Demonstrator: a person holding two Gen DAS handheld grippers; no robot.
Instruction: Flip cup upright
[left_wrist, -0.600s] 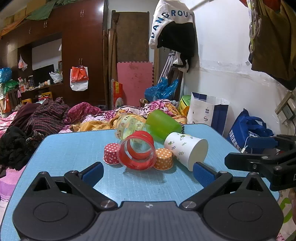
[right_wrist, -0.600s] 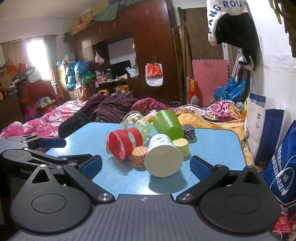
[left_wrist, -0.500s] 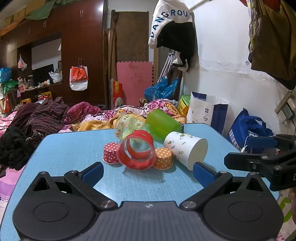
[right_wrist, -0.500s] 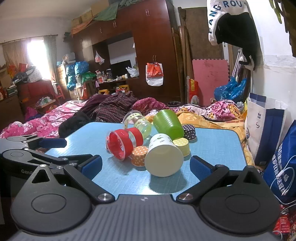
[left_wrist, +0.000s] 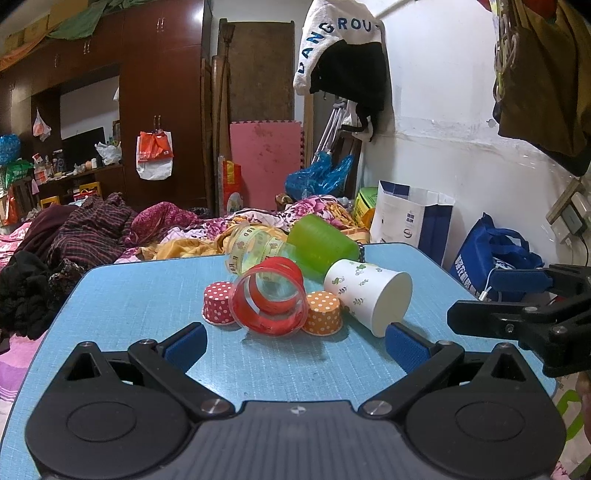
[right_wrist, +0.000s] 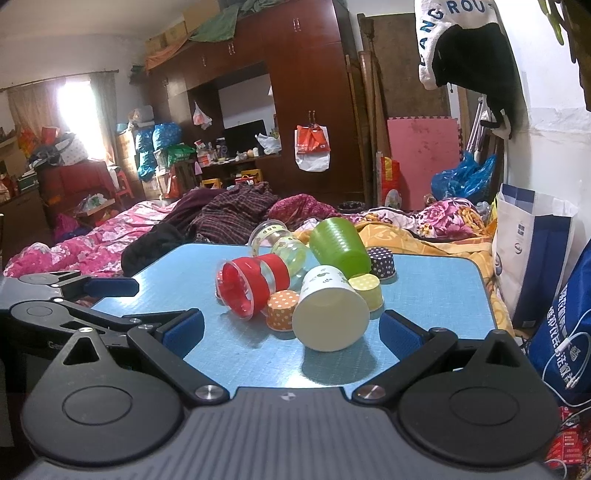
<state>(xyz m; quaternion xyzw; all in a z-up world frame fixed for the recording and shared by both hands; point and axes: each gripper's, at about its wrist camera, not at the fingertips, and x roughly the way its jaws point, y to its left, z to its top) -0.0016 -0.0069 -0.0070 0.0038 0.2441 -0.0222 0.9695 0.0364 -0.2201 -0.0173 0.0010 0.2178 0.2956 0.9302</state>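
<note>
The left gripper (left_wrist: 293, 338) is spread wide and empty, short of the red-banded clear cup (left_wrist: 269, 299) lying on the blue table (left_wrist: 122, 295). The white paper cup (right_wrist: 328, 308) lies sideways before the right gripper (right_wrist: 291, 328), equally wide and empty. This looks like the approach; next, close on one cup's wall and tip it upright.

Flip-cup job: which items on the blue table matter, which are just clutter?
Job:
- white paper cup, on its side
- green cup, tipped
- red-banded clear cup, on its side
- yellow-printed clear cup, on its side
- left hand-held gripper and right hand-held gripper, both open

Lying about:
- cupcake liners: red, orange, yellow, dark
- blue table
</note>
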